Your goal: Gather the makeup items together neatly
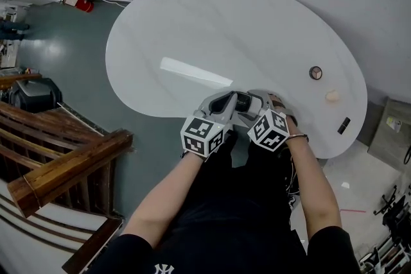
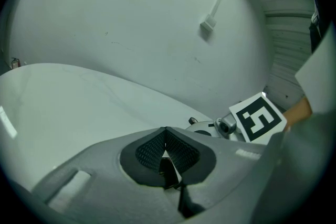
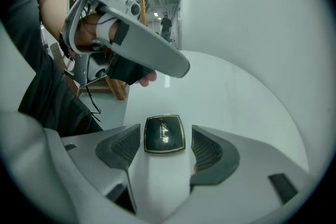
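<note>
My right claw [image 3: 166,129] stood open, with the black compact [image 3: 164,135] flat between its jaws, near the table's [image 1: 192,29] near edge. My left claw [image 2: 167,153] was closed on nothing.

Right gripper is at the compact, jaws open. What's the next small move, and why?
Probably close the right gripper on the black compact. Its jaws stand apart, and the compact lies flat on the table between their tips, not yet gripped. The left gripper is shut and empty. The round item and cream item sit further right, likely the gathering spot.
</note>
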